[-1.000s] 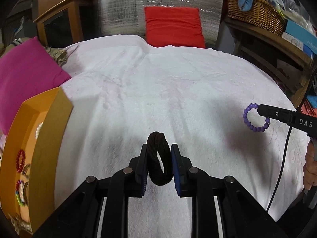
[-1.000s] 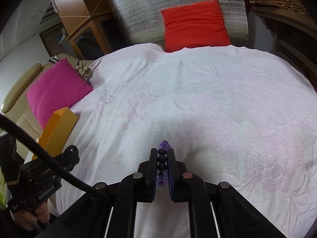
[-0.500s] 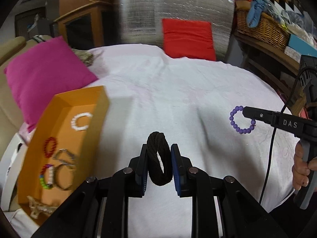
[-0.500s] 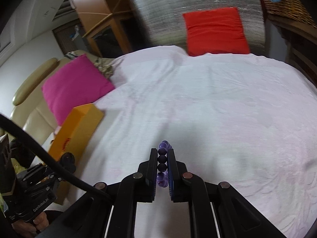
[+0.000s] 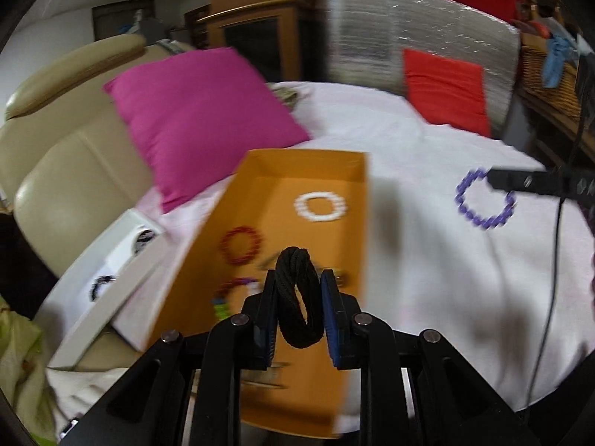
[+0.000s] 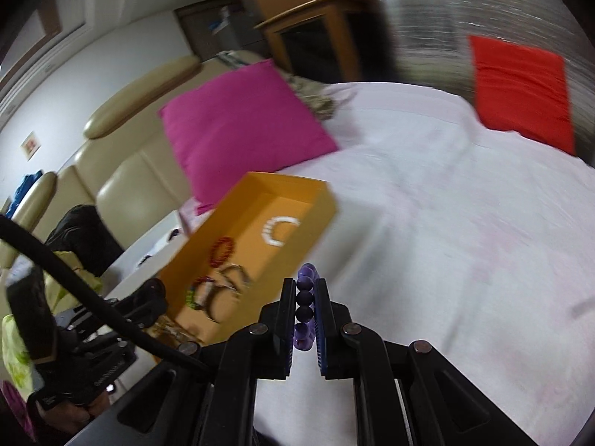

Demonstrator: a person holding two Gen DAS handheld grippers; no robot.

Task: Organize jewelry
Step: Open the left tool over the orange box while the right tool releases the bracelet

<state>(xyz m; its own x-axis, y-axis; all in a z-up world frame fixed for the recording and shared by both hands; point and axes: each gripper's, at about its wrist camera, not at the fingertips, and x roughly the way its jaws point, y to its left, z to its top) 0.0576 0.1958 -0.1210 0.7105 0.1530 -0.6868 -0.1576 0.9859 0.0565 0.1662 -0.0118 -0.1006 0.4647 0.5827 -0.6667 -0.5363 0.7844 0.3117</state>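
My left gripper (image 5: 297, 286) is shut on a black braided rope bracelet (image 5: 297, 301) and hangs over the near part of an open orange box (image 5: 357, 171). Inside the box lie a white bead bracelet (image 5: 320, 206), a red bead bracelet (image 5: 241, 249) and some others partly hidden behind my fingers. My right gripper (image 6: 305, 290) is shut on a purple bead bracelet (image 6: 305, 299), edge-on in its own view. In the left wrist view that purple bracelet (image 5: 483, 204) hangs as a ring from the right gripper's tip, right of the box. From the right wrist view the orange box (image 6: 319, 200) lies ahead to the left.
The box rests on a bed with a white cover (image 5: 446, 267). A magenta cushion (image 5: 200, 111) lies behind the box, a red cushion (image 5: 444, 93) at the far side. A white lid or tray (image 5: 111, 260) sits left of the box beside a beige armchair (image 5: 55, 186).
Both grippers have swung left toward the orange box, each keeping its bracelet. The box has come from the left edge to the middle of the left wrist view.
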